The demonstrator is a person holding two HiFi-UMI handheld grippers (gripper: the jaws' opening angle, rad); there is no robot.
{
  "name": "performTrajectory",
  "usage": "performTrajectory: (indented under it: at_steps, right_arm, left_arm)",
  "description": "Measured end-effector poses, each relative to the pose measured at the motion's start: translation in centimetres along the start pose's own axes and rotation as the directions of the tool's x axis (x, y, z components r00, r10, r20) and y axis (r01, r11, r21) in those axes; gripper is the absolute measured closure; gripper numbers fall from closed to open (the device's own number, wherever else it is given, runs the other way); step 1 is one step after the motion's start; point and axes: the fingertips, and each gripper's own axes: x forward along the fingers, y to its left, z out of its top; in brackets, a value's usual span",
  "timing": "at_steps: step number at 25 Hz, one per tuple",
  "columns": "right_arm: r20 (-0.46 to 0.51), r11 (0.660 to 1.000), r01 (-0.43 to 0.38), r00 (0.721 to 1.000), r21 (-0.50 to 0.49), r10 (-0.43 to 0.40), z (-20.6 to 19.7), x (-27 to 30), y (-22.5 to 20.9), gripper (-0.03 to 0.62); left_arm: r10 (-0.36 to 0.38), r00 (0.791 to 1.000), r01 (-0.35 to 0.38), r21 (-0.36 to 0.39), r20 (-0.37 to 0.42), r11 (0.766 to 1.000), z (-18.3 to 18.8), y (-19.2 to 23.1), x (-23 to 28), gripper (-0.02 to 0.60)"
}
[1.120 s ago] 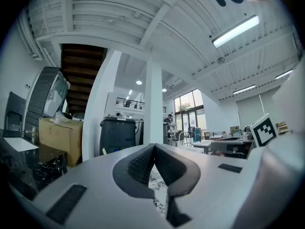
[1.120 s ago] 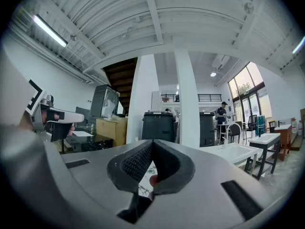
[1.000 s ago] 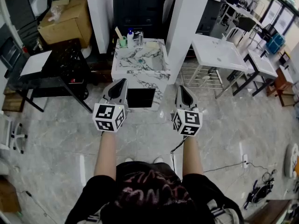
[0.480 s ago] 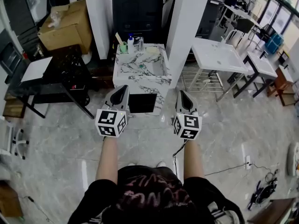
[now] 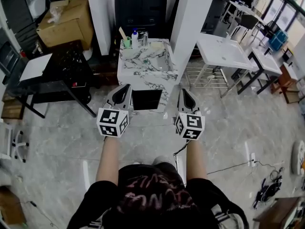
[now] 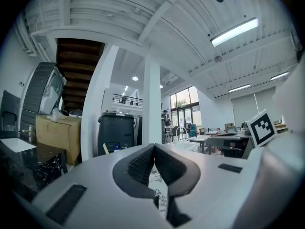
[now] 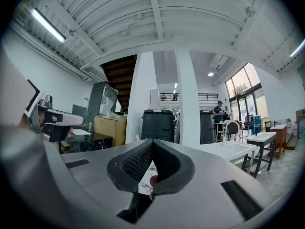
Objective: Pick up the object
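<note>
Currently left tongs (image 5: 125, 88) and right tongs (image 5: 183, 91) are both closed, empty, level, just short of the marble counter (image 5: 138, 73).

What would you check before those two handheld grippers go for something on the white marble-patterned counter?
1. Left gripper jaws open for grabbing: not ok, they are together with nothing between them.
2. Right gripper jaws open: not ok, together too.
3. Grippers at the white marble-patterned counter: not ok, both are short of it.
4. Grippers aimed towards the counter: ok.
5. Target chosen: cannot tell; a small green cup and a blue-capped white bottle stand at its back edge.
</note>
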Motion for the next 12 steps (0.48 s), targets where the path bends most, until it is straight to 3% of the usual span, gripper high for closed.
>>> performTrajectory:
  at_steps: [6,12]
  right_arm:
    - [-0.016,1.0,-0.003,1.0,0.002,0.004,-0.4,0.4,0.7,0.579]
    - [-0.021,1.0,-0.015,1.0,0.007,0.016,-1.4,2.5,0.5,0.579]
  left_arm:
    - [-0.008,1.0,0.008,-0.016,-0.003,1.0,-0.5,1.0,0.0,0.575]
    - [-0.048,0.998,0.049,0.028,-0.03,0.998,-1.8,0.5,2.2,0.575]
